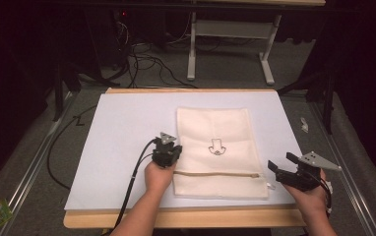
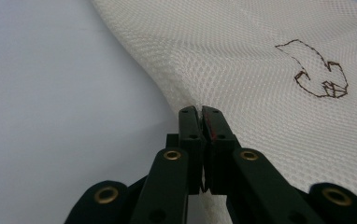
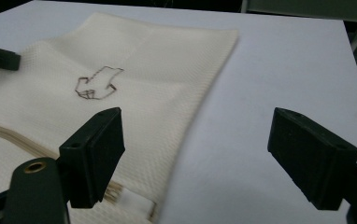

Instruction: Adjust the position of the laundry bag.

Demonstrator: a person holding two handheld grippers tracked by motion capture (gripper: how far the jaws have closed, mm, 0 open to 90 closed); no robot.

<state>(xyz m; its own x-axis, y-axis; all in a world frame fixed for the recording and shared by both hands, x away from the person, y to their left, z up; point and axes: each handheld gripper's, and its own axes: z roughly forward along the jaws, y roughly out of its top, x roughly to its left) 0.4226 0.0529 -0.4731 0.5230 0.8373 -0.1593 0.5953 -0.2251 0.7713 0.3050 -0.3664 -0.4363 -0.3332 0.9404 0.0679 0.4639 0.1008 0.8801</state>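
L gripper (image 2: 200, 114) jaws clenched on mesh bag (image 1: 215, 132) edge; R gripper (image 3: 195, 154) jaws released beside it

No words, numbers or brand names can be read. The one sign is a small dark outline emblem (image 1: 216, 147) stitched on the cream mesh zip bag (image 1: 201, 129); its shape is unclear.

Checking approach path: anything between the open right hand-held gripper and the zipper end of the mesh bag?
Nothing visible. The right hand-held gripper is open just off the mesh bag's right edge, with bare white table sheet between it and the zipper end.
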